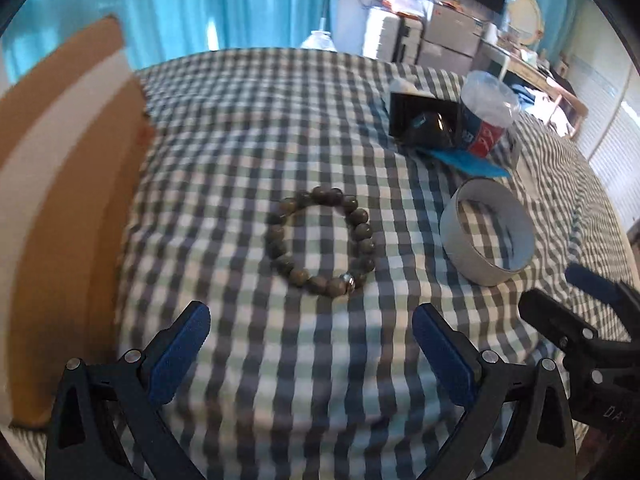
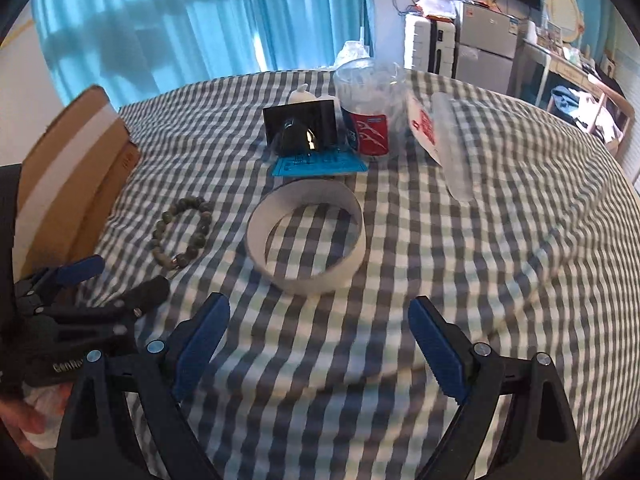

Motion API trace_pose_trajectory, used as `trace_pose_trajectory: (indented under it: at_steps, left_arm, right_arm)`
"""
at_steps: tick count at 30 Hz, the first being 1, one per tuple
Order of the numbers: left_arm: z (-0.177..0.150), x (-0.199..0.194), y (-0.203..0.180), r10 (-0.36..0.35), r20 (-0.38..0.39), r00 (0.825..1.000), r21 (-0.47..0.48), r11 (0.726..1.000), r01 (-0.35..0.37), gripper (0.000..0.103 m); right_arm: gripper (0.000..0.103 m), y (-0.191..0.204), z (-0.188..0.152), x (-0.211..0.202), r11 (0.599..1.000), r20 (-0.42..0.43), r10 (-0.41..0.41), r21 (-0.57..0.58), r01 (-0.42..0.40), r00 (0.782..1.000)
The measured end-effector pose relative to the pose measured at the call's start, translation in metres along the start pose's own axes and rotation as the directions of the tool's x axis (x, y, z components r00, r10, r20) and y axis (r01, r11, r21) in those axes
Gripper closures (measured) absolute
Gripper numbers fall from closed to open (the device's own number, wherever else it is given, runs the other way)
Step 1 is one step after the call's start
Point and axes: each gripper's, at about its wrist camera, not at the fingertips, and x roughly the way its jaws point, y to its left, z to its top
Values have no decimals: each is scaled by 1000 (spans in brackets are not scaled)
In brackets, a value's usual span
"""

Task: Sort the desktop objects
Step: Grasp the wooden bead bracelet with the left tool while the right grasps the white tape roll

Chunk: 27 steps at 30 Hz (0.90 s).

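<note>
A bracelet of grey-green beads (image 1: 322,242) (image 2: 183,237) lies flat on the checked tablecloth, just ahead of my left gripper (image 1: 310,326), whose blue-padded jaws stand open and empty. A white tape ring (image 2: 306,236) (image 1: 487,235) rests a little ahead of my right gripper (image 2: 320,320), also open with nothing between its jaws. Behind the ring sit a black box with a dark glossy object (image 2: 300,132) (image 1: 426,122) on a blue card (image 2: 320,165), a clear tub with a red-and-blue label (image 2: 368,114) (image 1: 486,114), and a clear lid with red print (image 2: 440,140).
A cardboard box (image 1: 68,200) (image 2: 68,176) stands along the left edge of the round checked table (image 1: 248,120) (image 2: 500,240). Each gripper shows at the other view's side, right gripper (image 1: 580,312), left gripper (image 2: 104,280). Blue curtains and shelving stand behind.
</note>
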Motion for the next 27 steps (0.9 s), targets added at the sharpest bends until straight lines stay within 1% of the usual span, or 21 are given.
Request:
trace_pose_trajectory:
  at_steps: [3, 5, 7, 10, 13, 15, 17, 18, 19, 20, 21, 22, 23, 24, 26, 27]
  left_arm:
    - [6, 17, 2, 19, -25, 1000, 7, 1000, -19, 0]
    - [7, 28, 6, 27, -38, 999, -11, 1000, -27, 0]
    - [9, 33, 10, 14, -26, 1000, -37, 999, -15, 0]
    - [14, 38, 7, 14, -11, 1000, -17, 1000, -15, 0]
    - [22, 43, 5, 24, -6, 1000, -6, 1000, -24, 0]
    - [25, 46, 7, 13, -1, 1000, -13, 1000, -13, 0]
    - [27, 47, 6, 0, 7, 1000, -4, 1000, 0, 9]
    - [27, 45, 6, -5, 13, 1000, 12, 1000, 5, 21]
    - [27, 42, 4, -11, 20, 1000, 34, 999, 10, 37]
    - [28, 38, 2, -19, 23, 1000, 50, 999, 18, 46]
    - [29, 34, -1, -26, 23, 999, 66, 998, 25, 65]
    - [29, 31, -3, -38, 16, 999, 79, 996, 37, 74]
    - [28, 29, -5, -35, 10, 999, 83, 996, 34, 76]
    - [27, 25, -8, -20, 7, 1000, 88, 996, 19, 81]
    - [29, 19, -15, -17, 2, 1000, 109, 994, 17, 87]
    - [27, 10, -18, -19, 14, 1000, 112, 994, 17, 92]
  right_arm:
    - [12, -1, 7, 15, 1000, -10, -5, -24, 4, 1000]
    - [12, -1, 12, 26, 999, -25, -13, -49, 12, 1000]
    - [12, -2, 16, 32, 998, -23, -8, -58, 6, 1000]
    - [12, 2, 21, 37, 997, 8, 17, -80, -16, 1000]
    - [12, 14, 27, 47, 989, 22, -11, -149, 14, 1000]
    - [12, 15, 30, 50, 990, 29, -11, -143, 15, 1000]
    - [12, 13, 32, 53, 993, 24, 1, -121, 2, 1000]
    - [14, 12, 32, 55, 994, 17, 11, -112, -9, 1000]
    - [19, 11, 31, 54, 994, 18, 35, -107, -32, 999]
    - [20, 11, 31, 53, 994, 16, 34, -102, -33, 999]
    - [20, 11, 31, 52, 995, 12, 29, -101, -27, 1000]
    - [20, 12, 32, 51, 995, 8, 25, -99, -24, 1000]
    - [20, 13, 31, 48, 995, 7, 26, -93, -25, 1000]
    - [20, 13, 30, 45, 996, 3, 33, -87, -33, 999]
    - [20, 13, 25, 36, 997, 0, 36, -70, -36, 999]
    - [20, 13, 24, 29, 997, -1, 42, -64, -42, 999]
